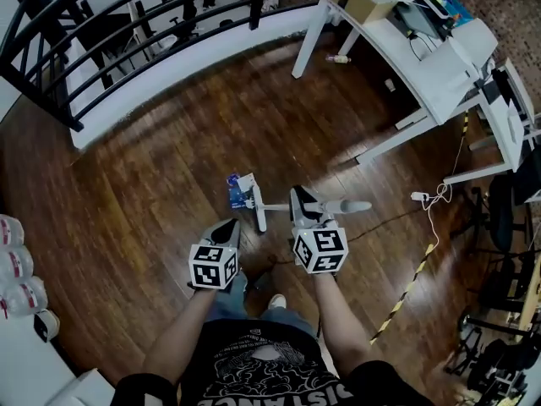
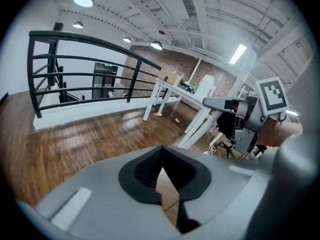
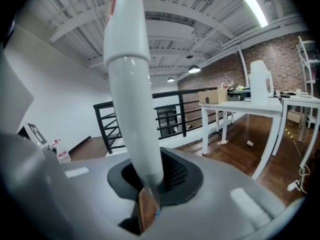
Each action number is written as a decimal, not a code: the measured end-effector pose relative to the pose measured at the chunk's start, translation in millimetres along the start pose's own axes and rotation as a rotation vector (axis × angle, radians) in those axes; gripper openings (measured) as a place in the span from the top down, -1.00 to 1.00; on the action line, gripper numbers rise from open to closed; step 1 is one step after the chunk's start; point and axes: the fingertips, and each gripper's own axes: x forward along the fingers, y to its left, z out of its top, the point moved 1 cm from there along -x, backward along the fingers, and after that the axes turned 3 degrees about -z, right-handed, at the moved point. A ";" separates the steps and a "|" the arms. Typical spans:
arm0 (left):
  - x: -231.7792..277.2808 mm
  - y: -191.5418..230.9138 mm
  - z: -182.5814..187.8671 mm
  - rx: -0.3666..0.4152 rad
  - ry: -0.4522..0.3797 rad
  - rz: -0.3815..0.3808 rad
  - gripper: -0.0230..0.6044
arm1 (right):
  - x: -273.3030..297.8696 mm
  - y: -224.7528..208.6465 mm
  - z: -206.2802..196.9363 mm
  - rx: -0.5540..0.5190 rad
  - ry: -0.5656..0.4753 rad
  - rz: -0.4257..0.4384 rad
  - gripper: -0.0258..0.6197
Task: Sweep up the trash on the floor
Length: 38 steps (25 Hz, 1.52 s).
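Note:
My right gripper (image 1: 303,203) is shut on the white broom handle (image 1: 345,205); in the right gripper view the handle (image 3: 129,79) rises steeply out of the jaws of that gripper (image 3: 148,186). A thin rod runs down to the white broom head (image 1: 259,216) on the wooden floor. Just beyond the head lies a blue and white wrapper (image 1: 239,190). My left gripper (image 1: 226,227) hovers left of the broom, shut with nothing in it (image 2: 161,168). A small bottle (image 1: 338,58) and a cup (image 1: 390,85) lie under the white table.
A black railing (image 1: 101,36) curves along the far left. White tables (image 1: 439,66) stand at the far right, with a power strip and cable (image 1: 424,197) and yellow-black tape (image 1: 406,290) on the floor. Plastic bottles (image 1: 17,269) sit at the left edge.

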 end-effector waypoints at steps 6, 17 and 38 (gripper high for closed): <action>-30.7 -51.6 -20.2 -0.006 -0.089 0.046 0.91 | -61.3 14.7 3.3 -0.051 -0.038 0.096 0.83; -106.8 -154.2 -66.5 0.026 -0.214 0.124 0.91 | -181.8 25.0 -7.8 -0.104 -0.042 0.207 0.83; -263.9 -209.4 -101.6 0.114 -0.304 0.015 0.91 | -351.7 89.8 -45.5 -0.007 -0.020 -0.003 0.84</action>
